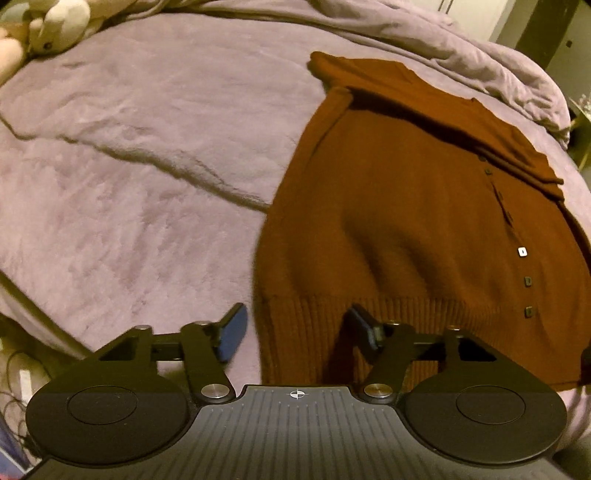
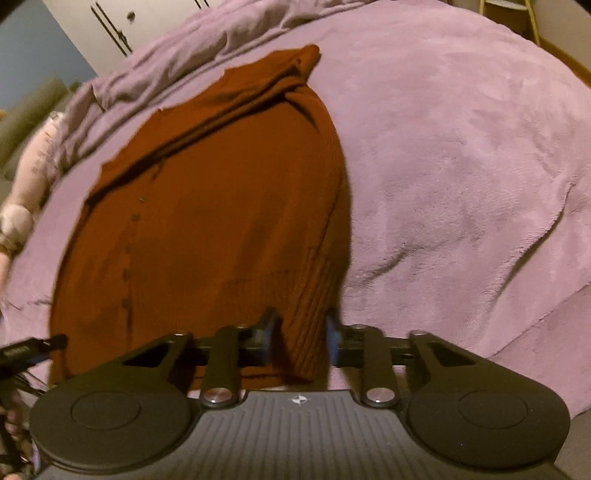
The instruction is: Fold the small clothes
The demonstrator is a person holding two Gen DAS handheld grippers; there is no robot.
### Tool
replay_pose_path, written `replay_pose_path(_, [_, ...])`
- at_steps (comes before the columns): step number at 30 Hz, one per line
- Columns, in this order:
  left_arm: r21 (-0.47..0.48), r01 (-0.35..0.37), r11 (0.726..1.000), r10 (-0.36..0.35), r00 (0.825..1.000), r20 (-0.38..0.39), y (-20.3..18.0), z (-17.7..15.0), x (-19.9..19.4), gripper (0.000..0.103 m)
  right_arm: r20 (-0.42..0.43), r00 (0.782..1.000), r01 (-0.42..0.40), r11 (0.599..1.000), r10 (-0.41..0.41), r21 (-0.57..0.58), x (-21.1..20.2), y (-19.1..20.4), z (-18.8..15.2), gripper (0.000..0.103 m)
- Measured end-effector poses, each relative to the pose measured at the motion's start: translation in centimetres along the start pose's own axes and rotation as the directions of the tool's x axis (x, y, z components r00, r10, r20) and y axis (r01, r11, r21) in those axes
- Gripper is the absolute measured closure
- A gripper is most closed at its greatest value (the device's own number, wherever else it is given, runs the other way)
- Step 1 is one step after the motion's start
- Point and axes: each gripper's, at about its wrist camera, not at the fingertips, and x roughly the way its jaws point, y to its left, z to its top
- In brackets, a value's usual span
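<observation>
Ribbed hem of rust knit cardigan [image 1: 406, 229] on plush lilac blanket [image 1: 129, 166]

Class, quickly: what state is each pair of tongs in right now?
Left tongs: open, straddling the rust-brown knitted cardigan's ribbed hem corner.
Right tongs: partly open around the hem's other corner; grip cannot be told.

Right wrist view: cardigan [image 2: 207, 221] motion-blurred, buttons barely resolvable. Its near hem is hidden behind the right gripper [image 2: 300, 332] body. Left wrist view: plush toy [image 1: 55, 22] cut by the far-left edge (identity unclear).
</observation>
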Motion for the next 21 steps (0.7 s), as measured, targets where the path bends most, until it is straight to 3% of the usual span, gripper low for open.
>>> replay_pose_path(2, [-0.021,0.027,0.999,-0.027,1.000,-0.013,0.7,0.2,-0.1,0.061,0.003,1.000,0.008,1.000,-0.008,-0.006,-0.1,-0.2,-0.2,0.093])
replay_pose_path(5, [-0.067,0.082,0.994,-0.084,0.996,-0.040,1.9,0.5,-0.2,0.082,0.006,1.000,0.008,1.000,-0.008,-0.014,-0.3,-0.3,-0.2,0.094])
replay_pose_path(7, [-0.088,0.119,0.989,-0.125,0.990,-0.059,2.3,0.6,-0.2,0.090,0.008,1.000,0.006,1.000,-0.006,-0.020,-0.5,-0.3,-0.3,0.094])
replay_pose_path(10, [-0.096,0.146,0.985,-0.154,0.985,-0.081,2.6,0.6,0.1,0.089,0.005,1.000,-0.020,1.000,0.020,0.007,-0.6,-0.6,0.1,0.094])
replay_pose_path(14, [-0.072,0.184,0.980,-0.191,0.976,-0.108,2.6,0.8,0.3,0.080,-0.003,1.000,-0.022,1.000,0.022,0.015,-0.4,-0.9,0.2,0.094])
replay_pose_path(15, [-0.070,0.193,0.979,-0.201,0.973,-0.117,2.6,0.9,0.4,0.080,-0.007,1.000,-0.024,1.000,0.025,0.015,-0.4,-0.9,0.2,0.094])
replay_pose_path(17, [-0.059,0.210,0.976,-0.217,0.966,-0.141,2.4,1.2,0.5,0.092,-0.015,0.999,-0.041,0.999,0.042,0.025,-0.4,-1.0,0.4,0.095])
replay_pose_path(21, [-0.039,0.273,0.961,-0.276,0.952,-0.130,1.7,2.5,-0.7,0.094,-0.023,0.990,-0.134,0.987,0.136,0.093,-0.9,-1.6,1.3,0.095])
